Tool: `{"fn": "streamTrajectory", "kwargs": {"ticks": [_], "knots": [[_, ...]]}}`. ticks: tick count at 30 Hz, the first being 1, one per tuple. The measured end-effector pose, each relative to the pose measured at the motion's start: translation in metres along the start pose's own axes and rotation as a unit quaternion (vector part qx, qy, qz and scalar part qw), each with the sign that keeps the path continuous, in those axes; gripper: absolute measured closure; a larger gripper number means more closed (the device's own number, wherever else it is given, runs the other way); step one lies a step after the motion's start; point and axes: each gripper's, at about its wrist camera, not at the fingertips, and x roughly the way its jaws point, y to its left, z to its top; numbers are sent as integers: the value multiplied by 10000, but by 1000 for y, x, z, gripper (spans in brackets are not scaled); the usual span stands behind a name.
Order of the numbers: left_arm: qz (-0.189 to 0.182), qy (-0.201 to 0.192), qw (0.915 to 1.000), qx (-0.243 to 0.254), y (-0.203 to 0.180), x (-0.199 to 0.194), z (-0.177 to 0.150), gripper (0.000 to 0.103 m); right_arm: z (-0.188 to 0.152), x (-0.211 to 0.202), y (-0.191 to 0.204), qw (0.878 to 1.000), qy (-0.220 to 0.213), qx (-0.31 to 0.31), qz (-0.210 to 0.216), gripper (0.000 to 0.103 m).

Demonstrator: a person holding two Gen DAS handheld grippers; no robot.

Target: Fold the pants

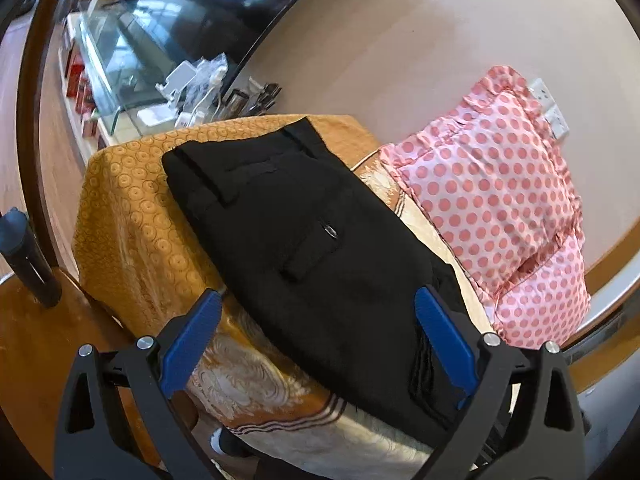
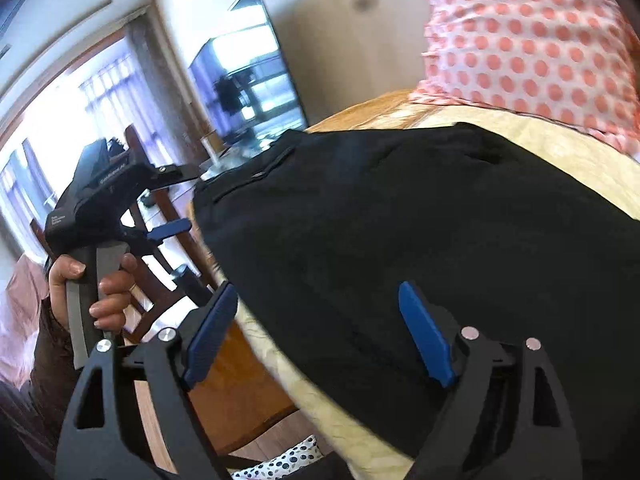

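The folded black pants (image 1: 304,240) lie on the gold bedspread (image 1: 132,216). A pink polka-dot pillow (image 1: 492,196) sits at 3 o'clock. Only the right wrist view shows the left gripper (image 2: 172,226) in a hand (image 2: 96,292), jaws apart. The right gripper (image 2: 320,328) is spread, empty, over the pants.

A home bedroom is indicated. A bed (image 1: 120,216) with a gold patterned cover is seen, with polka-dot pillows (image 1: 492,196) lying at its head. A large television (image 1: 224,4) is mounted on the wall beyond the bed, and a curtained window (image 2: 52,128) is seen beside it.
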Motion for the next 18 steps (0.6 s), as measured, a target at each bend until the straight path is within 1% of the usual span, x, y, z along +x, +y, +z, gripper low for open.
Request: {"fn": "streamTrajectory", "kwargs": {"ticks": [3, 9, 11, 13, 14, 15, 16, 18], "knots": [[19, 177, 9996, -240, 8, 9, 6, 5, -4, -6, -7, 9998, -17, 200, 64, 20], [65, 247, 9989, -405, 7, 18, 16, 5, 0, -4, -1, 9998, -32, 192, 89, 19], [-19, 291, 9983, -510, 7, 22, 18, 5, -3, -7, 0, 9997, -48, 202, 97, 19], [-98, 316, 9974, -632, 9, 25, 17, 23, -6, -11, 2, 9997, -62, 212, 120, 19], [-84, 353, 9970, -680, 10, 27, 15, 34, -8, -13, 1, 9997, -71, 208, 126, 19], [-48, 329, 9970, -699, 9, 28, 14, 50, -10, -15, 2, 9997, -80, 204, 127, 19], [81, 258, 9972, -691, 9, 28, 12, 57, -13, -18, 3, 9997, -83, 197, 124, 19], [194, 140, 9976, -652, 8, 26, 11, 75, -15, -23, 2, 9997, -95, 171, 114, 19]]}}
